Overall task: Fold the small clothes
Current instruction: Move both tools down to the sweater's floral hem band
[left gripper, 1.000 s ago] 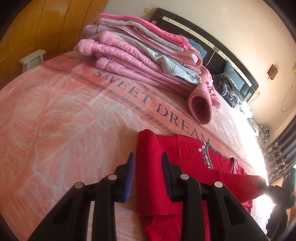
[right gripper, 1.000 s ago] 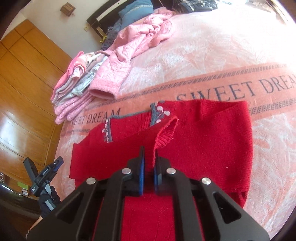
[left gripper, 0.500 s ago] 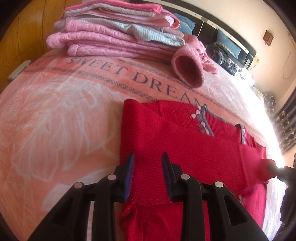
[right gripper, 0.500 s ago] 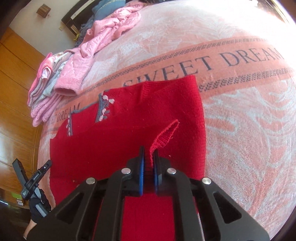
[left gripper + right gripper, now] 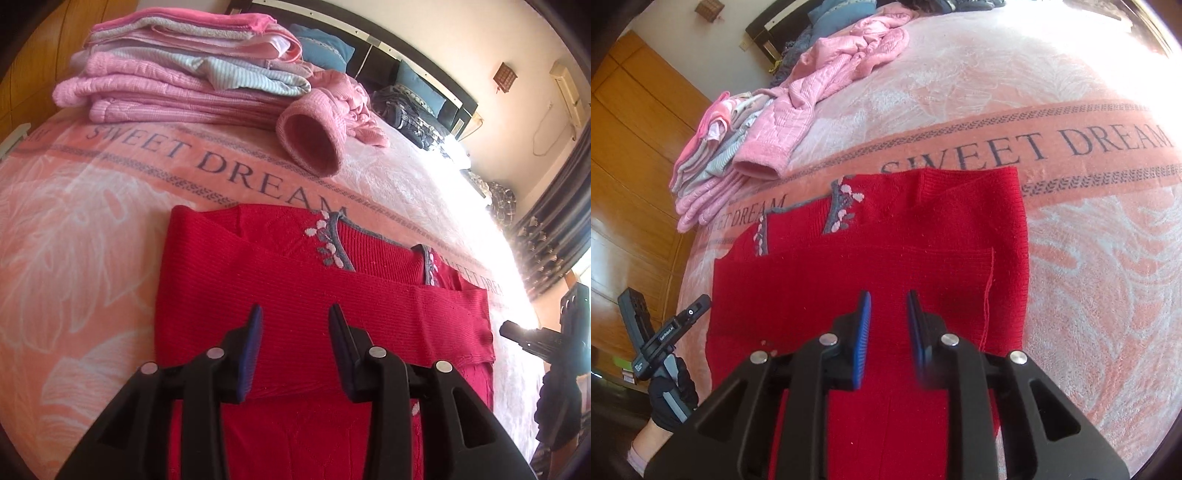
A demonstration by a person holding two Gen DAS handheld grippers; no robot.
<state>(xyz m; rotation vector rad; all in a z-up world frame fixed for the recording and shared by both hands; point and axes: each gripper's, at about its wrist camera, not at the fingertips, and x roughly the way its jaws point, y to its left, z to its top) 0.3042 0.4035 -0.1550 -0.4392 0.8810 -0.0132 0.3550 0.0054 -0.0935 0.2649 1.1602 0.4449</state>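
Note:
A small red knit sweater [image 5: 295,288] [image 5: 886,258] with grey and white collar trim lies flat on the pink blanket, both sleeves folded across its body. My left gripper [image 5: 295,332] hovers open over the folded sleeve, with nothing between its fingers. My right gripper [image 5: 888,321] is open above the sweater's middle, and the sleeve cuff [image 5: 988,295] lies flat just right of it. In the right wrist view the left gripper [image 5: 665,332] shows at the bed's left edge, held by a gloved hand [image 5: 670,398].
A stack of folded pink and striped clothes [image 5: 177,81] [image 5: 713,166] sits at the far side of the bed. A loose pink garment [image 5: 325,125] [image 5: 842,74] lies beside it. The "SWEET DREAM" blanket [image 5: 74,229] [image 5: 1089,277] covers the bed; pillows [image 5: 417,92] line the headboard.
My right gripper has opened and let go of the sleeve cuff, which now lies flat across the sweater. The left gripper has shifted right over the sweater, still open.

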